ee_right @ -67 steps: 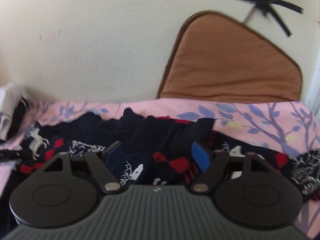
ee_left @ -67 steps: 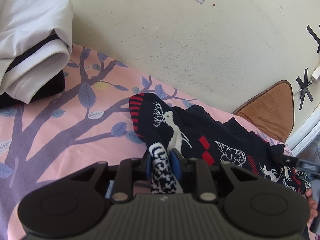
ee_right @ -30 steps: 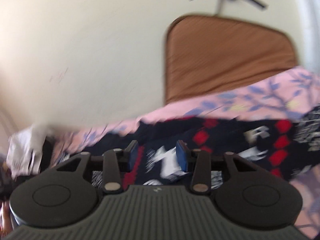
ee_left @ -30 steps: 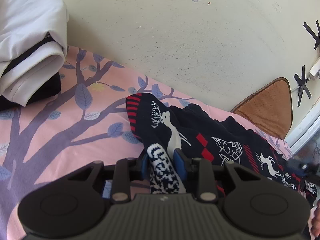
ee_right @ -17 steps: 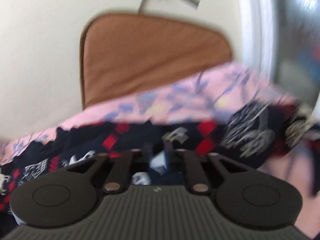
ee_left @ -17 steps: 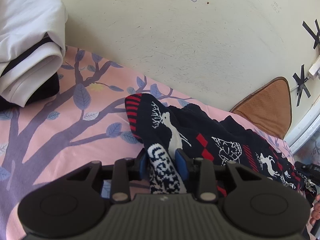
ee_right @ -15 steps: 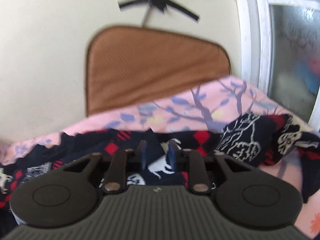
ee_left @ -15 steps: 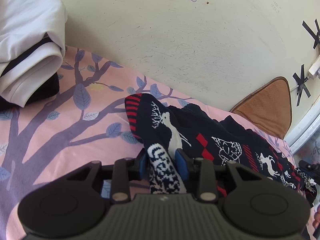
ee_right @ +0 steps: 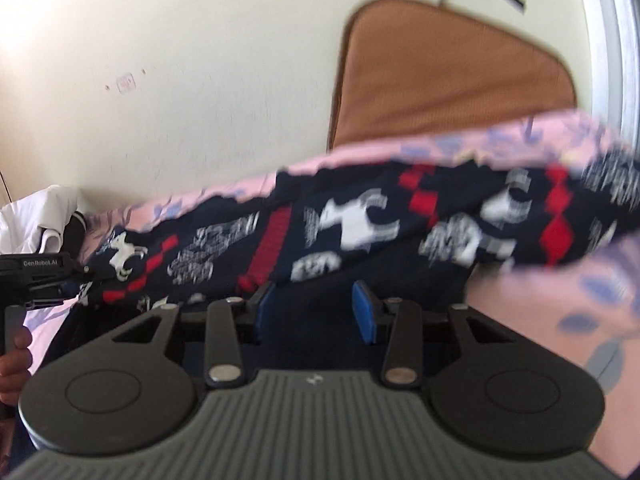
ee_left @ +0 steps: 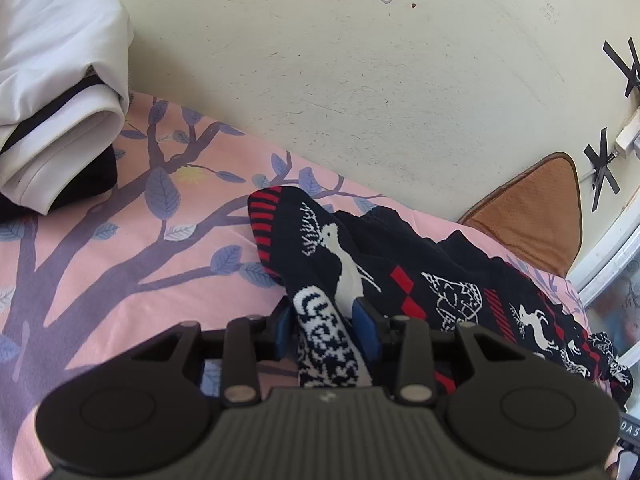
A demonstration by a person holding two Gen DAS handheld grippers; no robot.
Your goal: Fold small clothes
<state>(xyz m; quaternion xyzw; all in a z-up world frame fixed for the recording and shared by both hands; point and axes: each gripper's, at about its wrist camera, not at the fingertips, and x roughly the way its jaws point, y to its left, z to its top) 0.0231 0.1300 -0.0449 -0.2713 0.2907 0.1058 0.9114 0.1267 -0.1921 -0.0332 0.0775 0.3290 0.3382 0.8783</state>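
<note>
Navy reindeer-patterned knit garment point(ee_left: 400, 264), pinched by left gripper point(ee_left: 326, 322), may slide free; right gripper point(ee_right: 314, 312), jaws just parted, grips nothing

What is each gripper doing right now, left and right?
Left gripper: closed on a bunched fold of the dark reindeer-pattern knit.
Right gripper: jaws just opened, apart, pressing on nothing.
</note>
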